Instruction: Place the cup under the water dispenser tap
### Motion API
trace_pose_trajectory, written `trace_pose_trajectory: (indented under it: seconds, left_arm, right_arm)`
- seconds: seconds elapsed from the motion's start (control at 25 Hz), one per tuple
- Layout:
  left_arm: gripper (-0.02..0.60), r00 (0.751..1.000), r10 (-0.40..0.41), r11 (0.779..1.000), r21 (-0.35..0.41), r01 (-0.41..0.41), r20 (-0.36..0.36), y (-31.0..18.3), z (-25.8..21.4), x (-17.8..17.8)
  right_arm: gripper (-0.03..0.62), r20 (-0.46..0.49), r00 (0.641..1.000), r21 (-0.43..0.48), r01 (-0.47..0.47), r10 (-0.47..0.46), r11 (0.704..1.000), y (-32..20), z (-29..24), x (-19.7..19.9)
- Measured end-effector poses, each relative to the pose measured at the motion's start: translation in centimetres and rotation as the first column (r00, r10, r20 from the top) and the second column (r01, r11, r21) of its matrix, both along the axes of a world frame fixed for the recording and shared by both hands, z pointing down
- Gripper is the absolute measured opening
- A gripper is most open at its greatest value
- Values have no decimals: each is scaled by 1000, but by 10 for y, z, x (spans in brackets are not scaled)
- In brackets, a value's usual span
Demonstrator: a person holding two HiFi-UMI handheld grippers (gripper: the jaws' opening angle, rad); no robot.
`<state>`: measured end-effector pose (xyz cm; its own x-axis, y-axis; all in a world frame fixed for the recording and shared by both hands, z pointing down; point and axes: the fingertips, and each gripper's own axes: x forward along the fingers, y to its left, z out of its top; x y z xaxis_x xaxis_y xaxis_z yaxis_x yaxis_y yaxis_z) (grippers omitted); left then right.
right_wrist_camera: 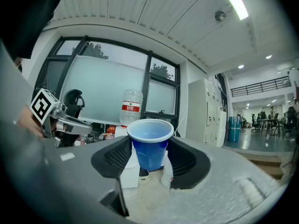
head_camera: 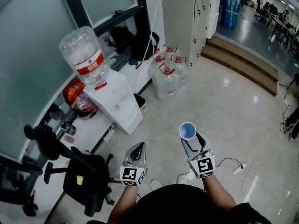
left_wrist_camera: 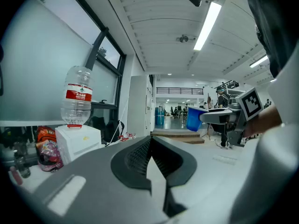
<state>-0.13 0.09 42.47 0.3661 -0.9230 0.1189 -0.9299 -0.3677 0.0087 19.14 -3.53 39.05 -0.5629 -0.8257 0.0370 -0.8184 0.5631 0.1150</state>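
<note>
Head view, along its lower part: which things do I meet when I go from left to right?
Black office chair → left tongs, closed and empty → right tongs, gripping the blue cup → white power strip on the floor.

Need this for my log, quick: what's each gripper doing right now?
Left gripper: shut, nothing between its jaws.
Right gripper: shut on the blue cup, which is upright.
</note>
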Motion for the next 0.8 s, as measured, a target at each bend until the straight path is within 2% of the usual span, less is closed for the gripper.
trace_pose_trajectory:
  seconds: [0.16,0.32,0.8]
  left_arm:
    - [20,1000,24,1000,-4,-24,3,4,-1,6]
    - [20,998,54,999,7,-54,-28,7,-2,19]
    - [20,996,81,997,-1,-81,45,23,5,-7]
  right_arm:
    - [241,-9,1000,-13,13,-14,1000,5,4,-4]
    - [241,-38,999,-20,21,-22,1000,5,4,-1]
    - [244,14,999,-42,33,-33,999,17,-3,-30]
